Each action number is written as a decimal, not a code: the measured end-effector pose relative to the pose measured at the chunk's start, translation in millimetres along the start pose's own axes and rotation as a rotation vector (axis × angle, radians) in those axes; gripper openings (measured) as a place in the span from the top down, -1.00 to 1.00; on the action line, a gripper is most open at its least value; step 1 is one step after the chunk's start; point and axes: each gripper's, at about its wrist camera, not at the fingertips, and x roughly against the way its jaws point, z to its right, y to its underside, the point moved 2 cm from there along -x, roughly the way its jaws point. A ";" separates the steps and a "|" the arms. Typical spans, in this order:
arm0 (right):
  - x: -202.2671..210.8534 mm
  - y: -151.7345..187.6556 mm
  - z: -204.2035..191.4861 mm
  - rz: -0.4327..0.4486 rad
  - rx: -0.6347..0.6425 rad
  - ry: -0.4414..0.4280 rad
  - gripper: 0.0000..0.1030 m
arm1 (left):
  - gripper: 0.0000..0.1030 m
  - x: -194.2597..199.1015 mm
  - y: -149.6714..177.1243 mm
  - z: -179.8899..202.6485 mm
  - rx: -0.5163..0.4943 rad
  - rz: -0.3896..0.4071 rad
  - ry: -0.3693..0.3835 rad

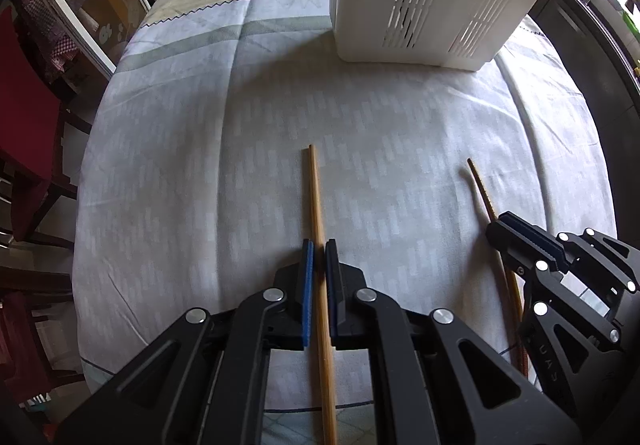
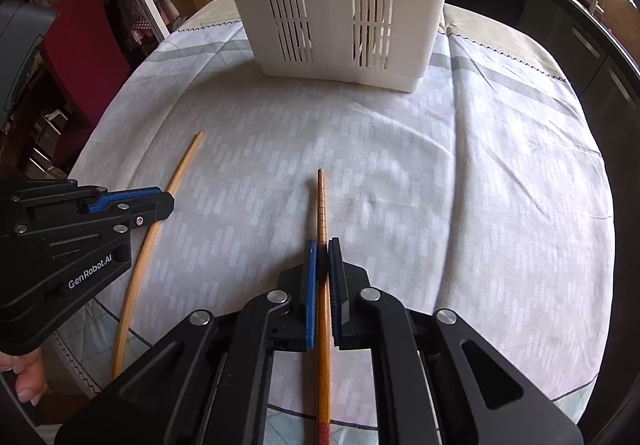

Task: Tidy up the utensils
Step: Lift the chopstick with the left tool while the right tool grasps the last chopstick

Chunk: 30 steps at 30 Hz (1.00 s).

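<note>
A pale bamboo chopstick (image 1: 316, 201) lies on the tablecloth, and my left gripper (image 1: 319, 247) is shut on it near its middle. A darker brown chopstick (image 2: 321, 205) with a ridged tip and a red end lies to the right, with my right gripper (image 2: 322, 247) shut on it. In the left wrist view the right gripper (image 1: 504, 223) shows at the right, over the brown chopstick (image 1: 482, 189). In the right wrist view the left gripper (image 2: 168, 201) sits at the left on the pale chopstick (image 2: 180, 169). A white slotted utensil holder (image 2: 340, 5) stands at the far side.
A light patterned tablecloth (image 1: 200, 165) covers the table. Red chairs (image 1: 24, 117) stand off the left edge, and a dark counter (image 2: 580, 45) runs along the right. A person's fingers (image 2: 24, 377) show at the lower left in the right wrist view.
</note>
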 end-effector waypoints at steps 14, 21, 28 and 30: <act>88.0 -8.1 18.5 0.207 -0.046 -0.074 0.87 | 0.89 59.9 1.2 -6.5 -0.020 0.144 0.052; 132.4 3.3 18.6 0.309 -0.035 -0.085 0.87 | 0.89 98.0 8.4 -13.1 -0.027 0.227 0.065; 157.1 14.1 13.1 0.350 -0.019 -0.092 0.87 | 0.89 127.9 15.3 -17.8 -0.032 0.284 0.091; 159.7 16.3 11.9 0.357 -0.014 -0.092 0.87 | 0.89 132.3 17.4 -17.8 -0.035 0.292 0.096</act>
